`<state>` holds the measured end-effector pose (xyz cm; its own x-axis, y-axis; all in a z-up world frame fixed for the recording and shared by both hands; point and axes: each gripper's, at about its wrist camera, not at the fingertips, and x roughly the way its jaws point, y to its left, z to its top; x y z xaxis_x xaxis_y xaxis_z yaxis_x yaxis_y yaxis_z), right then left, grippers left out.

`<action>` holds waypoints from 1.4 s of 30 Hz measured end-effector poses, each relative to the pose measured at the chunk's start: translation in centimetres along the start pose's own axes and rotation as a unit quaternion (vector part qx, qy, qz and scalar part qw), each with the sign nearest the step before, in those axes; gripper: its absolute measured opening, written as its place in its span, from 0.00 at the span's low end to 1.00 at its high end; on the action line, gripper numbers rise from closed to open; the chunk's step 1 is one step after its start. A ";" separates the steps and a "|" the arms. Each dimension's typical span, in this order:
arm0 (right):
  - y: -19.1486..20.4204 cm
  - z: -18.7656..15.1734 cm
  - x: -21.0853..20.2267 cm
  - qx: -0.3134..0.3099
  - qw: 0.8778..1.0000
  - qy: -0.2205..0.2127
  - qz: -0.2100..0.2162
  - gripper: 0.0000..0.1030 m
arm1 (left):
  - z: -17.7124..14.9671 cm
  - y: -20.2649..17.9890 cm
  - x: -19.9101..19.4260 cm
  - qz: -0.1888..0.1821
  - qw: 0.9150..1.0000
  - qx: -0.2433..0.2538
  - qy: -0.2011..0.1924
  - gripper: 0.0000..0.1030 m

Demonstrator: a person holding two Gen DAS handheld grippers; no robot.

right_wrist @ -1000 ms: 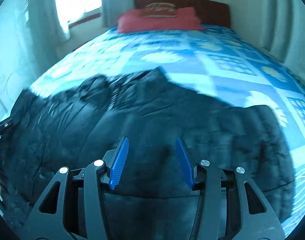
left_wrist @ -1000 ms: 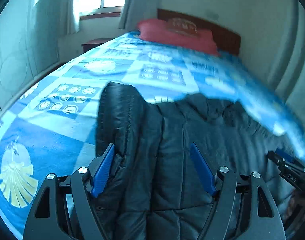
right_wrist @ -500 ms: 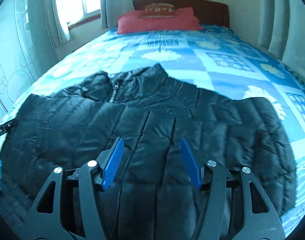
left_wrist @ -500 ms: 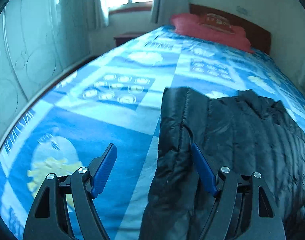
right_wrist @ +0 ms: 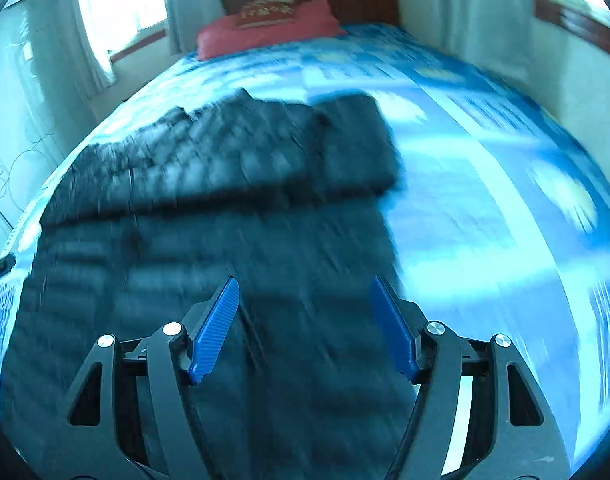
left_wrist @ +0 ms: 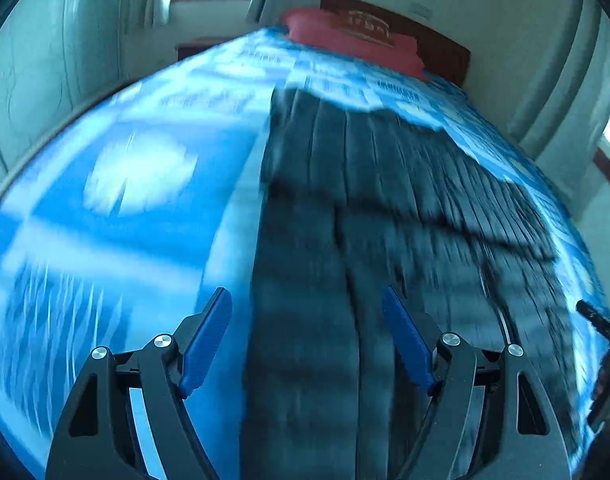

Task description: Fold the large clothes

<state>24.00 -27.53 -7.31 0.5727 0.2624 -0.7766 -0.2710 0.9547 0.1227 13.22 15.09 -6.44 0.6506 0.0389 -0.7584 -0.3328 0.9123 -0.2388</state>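
Observation:
A black quilted puffer jacket (left_wrist: pixel 369 208) lies spread on the blue patterned bed (left_wrist: pixel 117 208). My left gripper (left_wrist: pixel 307 300) is open and empty, above the jacket's left edge near its hem. My right gripper (right_wrist: pixel 305 288) is open and empty, above the jacket's (right_wrist: pixel 233 200) right part, with its right finger near the jacket's right edge. Both views are blurred by motion. The tip of the right gripper shows at the right edge of the left wrist view (left_wrist: pixel 597 320).
A red pillow (right_wrist: pixel 265 28) and a wooden headboard (right_wrist: pixel 365 0) are at the far end of the bed (right_wrist: pixel 485 184). Windows with curtains (right_wrist: pixel 117 4) are on the left, a wall and a window on the right.
Both grippers have moved down and closer to the jacket's near part. The left view has swung right toward the jacket, the right view toward its right edge. Both stay open.

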 end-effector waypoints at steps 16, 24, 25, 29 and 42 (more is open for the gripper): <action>-5.4 -15.5 -7.5 0.094 0.992 0.068 0.041 0.66 | -14.5 2.0 -7.3 -0.089 0.989 -0.102 0.060 0.74; -3.9 -17.1 -8.7 0.096 0.988 0.076 0.092 0.34 | -15.5 1.9 -7.1 -0.144 0.979 -0.124 0.068 0.72; -3.9 -17.2 -8.7 0.095 0.988 0.076 0.094 0.32 | -15.5 1.6 -7.1 -0.145 0.980 -0.118 0.070 0.64; -4.2 -17.1 -9.2 0.108 0.985 0.065 0.119 0.17 | -15.8 0.9 -7.2 -0.132 0.984 -0.095 0.068 0.49; -4.9 -16.3 -13.3 0.141 0.974 0.017 0.176 0.10 | -14.8 1.4 -11.4 -0.147 0.982 -0.118 0.014 0.16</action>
<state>5.07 -37.95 -7.62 0.4558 0.5798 -0.6753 -0.2199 0.8086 0.5457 -4.71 9.88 -7.11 0.7247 -0.2256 -0.6511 -0.2842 0.7629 -0.5807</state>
